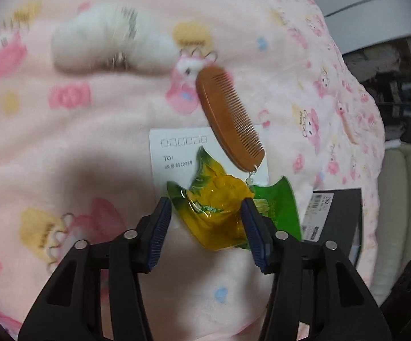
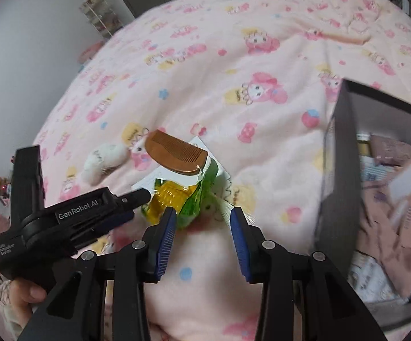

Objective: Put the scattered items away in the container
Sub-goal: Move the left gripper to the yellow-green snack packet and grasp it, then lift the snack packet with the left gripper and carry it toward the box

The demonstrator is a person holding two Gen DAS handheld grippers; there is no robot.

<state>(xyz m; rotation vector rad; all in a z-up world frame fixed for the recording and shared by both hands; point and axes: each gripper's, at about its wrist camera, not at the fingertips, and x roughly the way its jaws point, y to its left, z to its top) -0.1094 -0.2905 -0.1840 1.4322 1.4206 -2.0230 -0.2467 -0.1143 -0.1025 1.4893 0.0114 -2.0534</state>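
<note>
A yellow and green snack packet (image 1: 216, 213) lies on a white postcard (image 1: 177, 153) on the pink blanket, and my open left gripper (image 1: 206, 218) has a finger on each side of it. A brown wooden comb (image 1: 228, 119) lies across the postcard's far corner. A white plush toy (image 1: 103, 42) lies farther back. In the right wrist view my right gripper (image 2: 202, 224) is open and empty just short of the packet (image 2: 177, 201), with the comb (image 2: 174, 156), the plush (image 2: 105, 159) and the left gripper (image 2: 131, 201) visible. The dark container (image 2: 339, 170) stands at the right.
The container (image 1: 336, 221) sits close to the right of the packet and holds several packets and papers. The pink cartoon blanket (image 2: 233, 85) covers the bed. A shelf with small items (image 2: 100, 14) stands against the far wall. The bed's edge drops off at right.
</note>
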